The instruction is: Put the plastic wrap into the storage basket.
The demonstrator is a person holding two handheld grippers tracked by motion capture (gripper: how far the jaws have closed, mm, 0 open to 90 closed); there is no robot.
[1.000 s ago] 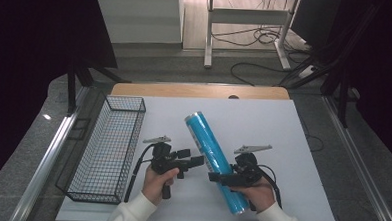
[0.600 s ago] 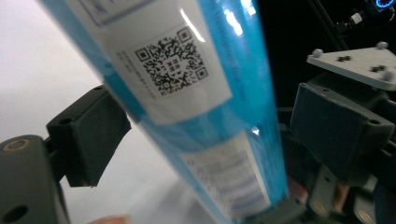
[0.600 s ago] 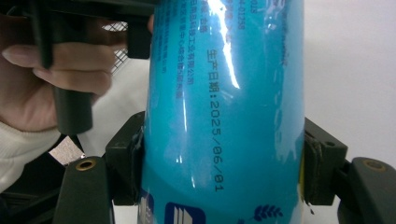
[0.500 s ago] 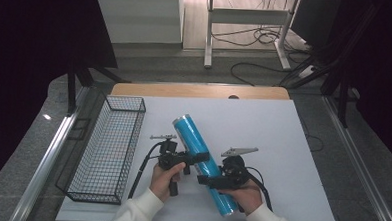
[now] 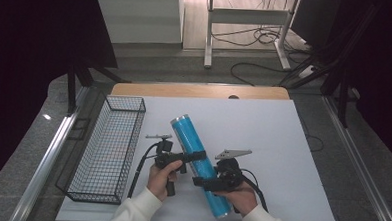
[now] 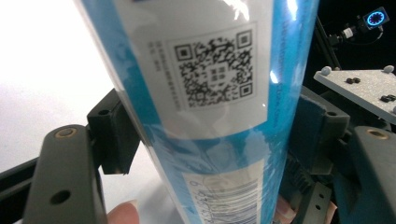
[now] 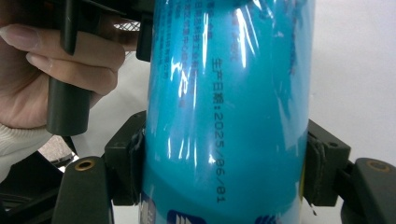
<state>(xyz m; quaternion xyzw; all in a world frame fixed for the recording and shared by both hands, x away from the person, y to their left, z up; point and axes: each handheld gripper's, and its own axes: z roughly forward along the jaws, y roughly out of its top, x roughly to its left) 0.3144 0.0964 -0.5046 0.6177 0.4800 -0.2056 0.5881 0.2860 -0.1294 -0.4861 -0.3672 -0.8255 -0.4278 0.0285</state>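
Where claws clamp tube (image 6: 210,93): QR label (image 6: 212,70)

High view: fixed overhead on the person's side, facing forward and down; far enough to take in the whole white table (image 5: 282,144), the wire basket (image 5: 107,151) at its left and floor beyond; left gripper view: rides the left gripper (image 5: 194,155), looks along its own black jaws, very close on the blue tube (image 6: 210,116), with the right gripper (image 6: 359,84) behind; right gripper view: same setup on the right gripper (image 5: 201,181), equally close, left hand (image 7: 56,70) upper left; all three share the blue tube and white tabletop.
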